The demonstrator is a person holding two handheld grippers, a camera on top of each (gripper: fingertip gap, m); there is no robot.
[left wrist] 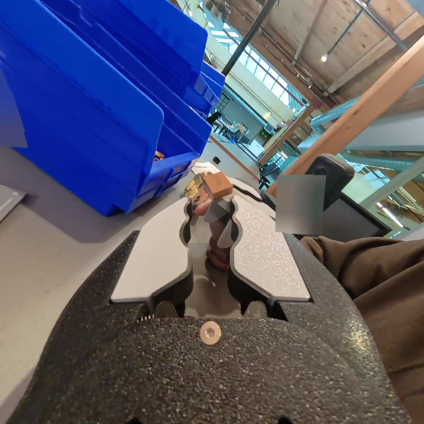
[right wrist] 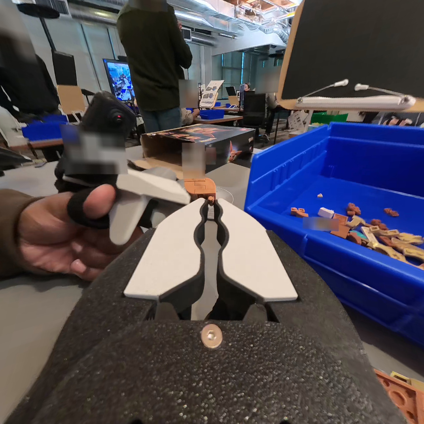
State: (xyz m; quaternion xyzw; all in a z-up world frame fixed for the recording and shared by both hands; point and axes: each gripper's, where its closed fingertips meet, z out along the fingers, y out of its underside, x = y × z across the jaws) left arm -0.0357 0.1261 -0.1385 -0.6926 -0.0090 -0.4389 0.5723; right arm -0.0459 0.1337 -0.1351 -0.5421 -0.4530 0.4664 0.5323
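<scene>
We pinched the brown peg (right wrist: 210, 200) in our right gripper (right wrist: 210, 202), the left gripper (left wrist: 210, 202) steadying the brick model (left wrist: 216, 185) with narrowly parted fingers.

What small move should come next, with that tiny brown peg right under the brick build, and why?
Probably ease the right fingers slightly toward the build, pressing the peg into its underside. The fingers pinch the peg at their very tips, it sits just below the build, and the left fingers reach the build's side. Whether they grip it is unclear.
</scene>
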